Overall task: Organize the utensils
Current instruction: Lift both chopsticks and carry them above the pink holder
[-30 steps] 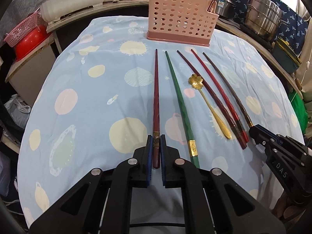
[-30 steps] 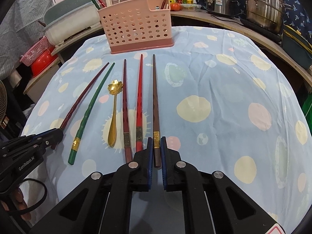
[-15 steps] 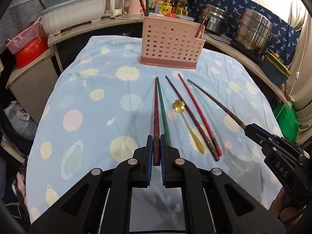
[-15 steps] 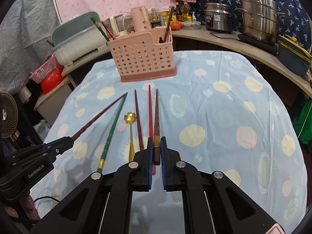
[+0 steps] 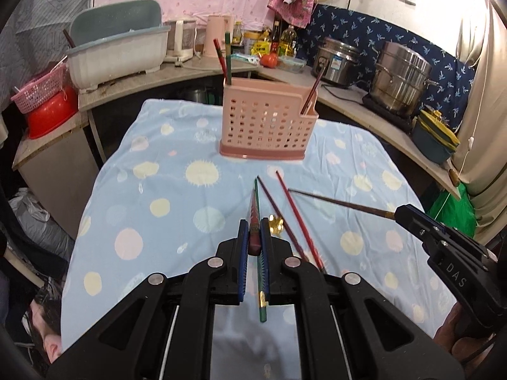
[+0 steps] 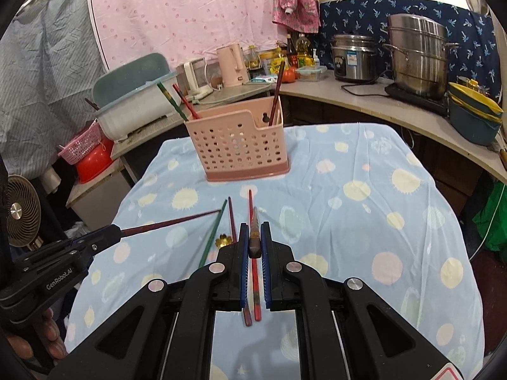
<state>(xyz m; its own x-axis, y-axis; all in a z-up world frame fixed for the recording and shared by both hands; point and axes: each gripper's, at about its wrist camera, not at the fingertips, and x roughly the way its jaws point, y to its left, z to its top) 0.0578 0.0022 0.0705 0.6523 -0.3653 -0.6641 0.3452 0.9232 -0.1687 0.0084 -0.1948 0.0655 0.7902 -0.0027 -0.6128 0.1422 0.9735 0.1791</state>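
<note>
My left gripper (image 5: 254,237) is shut on a dark red chopstick (image 5: 253,218) and holds it above the cloth, tip forward. My right gripper (image 6: 254,240) is shut on a brown chopstick (image 6: 254,224), also lifted; it shows in the left wrist view (image 5: 342,202). On the cloth lie a green chopstick (image 5: 261,285), a maroon chopstick (image 5: 279,215), a red chopstick (image 5: 298,215) and a gold flower spoon (image 5: 275,223). The pink holder (image 5: 267,126) stands behind them with three chopsticks in it.
The blue dotted tablecloth (image 5: 158,190) covers the table. Behind it a counter carries a white tub (image 5: 120,57), steel pots (image 5: 399,79), bottles and a pink kettle (image 6: 231,65). A red bowl (image 5: 47,117) and a fan (image 6: 22,218) are at the left.
Both grippers have lifted their chopsticks off the cloth and pulled back and up. The holder now looks farther away. The other utensils have not moved.
</note>
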